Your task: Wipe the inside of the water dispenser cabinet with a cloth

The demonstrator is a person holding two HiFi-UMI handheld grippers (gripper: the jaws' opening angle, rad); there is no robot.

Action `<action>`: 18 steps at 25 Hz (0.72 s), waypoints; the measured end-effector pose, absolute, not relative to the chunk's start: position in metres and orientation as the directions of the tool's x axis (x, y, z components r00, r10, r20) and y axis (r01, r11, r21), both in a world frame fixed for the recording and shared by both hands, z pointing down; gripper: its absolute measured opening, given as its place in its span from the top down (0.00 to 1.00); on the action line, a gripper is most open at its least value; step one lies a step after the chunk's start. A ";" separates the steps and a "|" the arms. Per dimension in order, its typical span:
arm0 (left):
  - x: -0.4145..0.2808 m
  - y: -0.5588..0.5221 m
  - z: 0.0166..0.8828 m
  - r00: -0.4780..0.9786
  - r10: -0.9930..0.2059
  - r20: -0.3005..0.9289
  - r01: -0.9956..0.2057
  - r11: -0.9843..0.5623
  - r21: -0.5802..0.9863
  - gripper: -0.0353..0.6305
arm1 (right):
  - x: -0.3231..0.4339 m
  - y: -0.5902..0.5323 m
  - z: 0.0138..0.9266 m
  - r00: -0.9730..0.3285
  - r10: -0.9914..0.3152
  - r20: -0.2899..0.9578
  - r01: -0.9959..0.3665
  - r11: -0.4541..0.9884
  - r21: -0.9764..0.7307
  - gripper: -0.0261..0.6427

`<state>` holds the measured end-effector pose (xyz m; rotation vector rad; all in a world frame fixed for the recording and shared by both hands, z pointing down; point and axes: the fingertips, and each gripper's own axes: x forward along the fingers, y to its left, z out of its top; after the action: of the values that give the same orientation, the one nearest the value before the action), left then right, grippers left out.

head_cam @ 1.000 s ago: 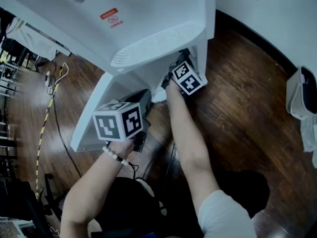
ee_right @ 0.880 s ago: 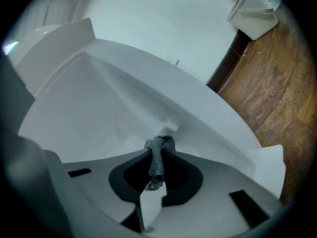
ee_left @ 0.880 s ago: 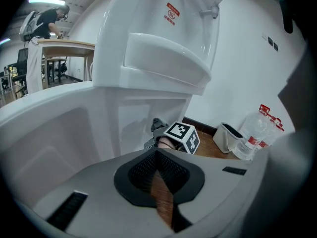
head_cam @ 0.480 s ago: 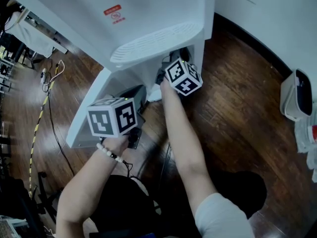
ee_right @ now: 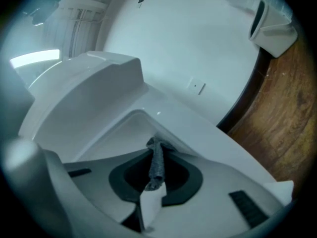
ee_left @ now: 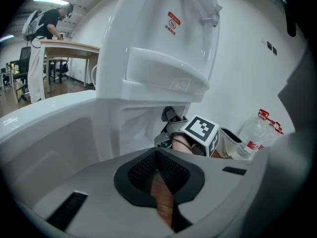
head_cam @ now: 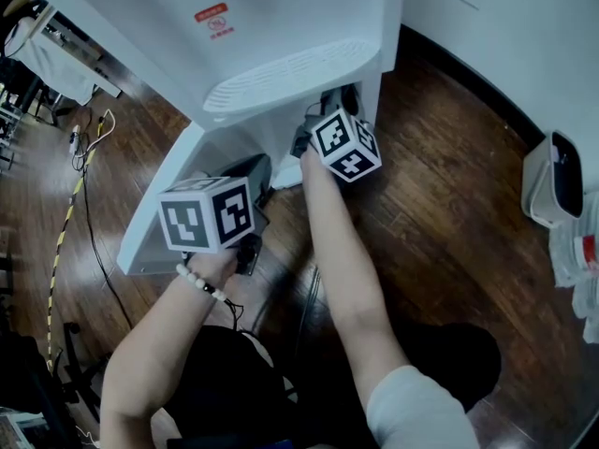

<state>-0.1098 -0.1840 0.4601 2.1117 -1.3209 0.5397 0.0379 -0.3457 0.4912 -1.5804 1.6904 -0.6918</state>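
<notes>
The white water dispenser [head_cam: 281, 36] stands at the top of the head view, its lower cabinet door [head_cam: 154, 227] swung open to the left. My right gripper [head_cam: 328, 120] reaches under the drip tray into the cabinet opening [head_cam: 281, 148]; its tips are hidden there. In the right gripper view the right gripper [ee_right: 153, 175] is shut on a grey cloth [ee_right: 157, 162] that rests against a white inner wall. My left gripper [head_cam: 245, 183] hovers by the open door, jaws shut with nothing held. The left gripper [ee_left: 159, 170] looks at the dispenser front and the right gripper's marker cube [ee_left: 200, 132].
A white bin [head_cam: 552, 181] and plastic bottles [head_cam: 580, 260] stand on the wood floor at the right by the wall. Cables [head_cam: 89, 157] trail over the floor at the left. Far off, a person [ee_left: 47, 21] stands at a table [ee_left: 69, 46].
Both grippers have drifted slightly left and up in the head view. The right gripper sits a little deeper under the drip tray.
</notes>
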 end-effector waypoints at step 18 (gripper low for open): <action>-0.106 -0.184 0.465 0.439 -0.652 0.618 -0.898 -0.340 0.279 0.95 | 0.044 -0.338 0.629 0.010 -0.983 0.186 -0.480 -0.167 -0.861 0.91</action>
<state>-0.1065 -0.1839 0.4654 2.1027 -1.2968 0.5408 0.0439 -0.3377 0.6293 -1.7022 1.5083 -1.0957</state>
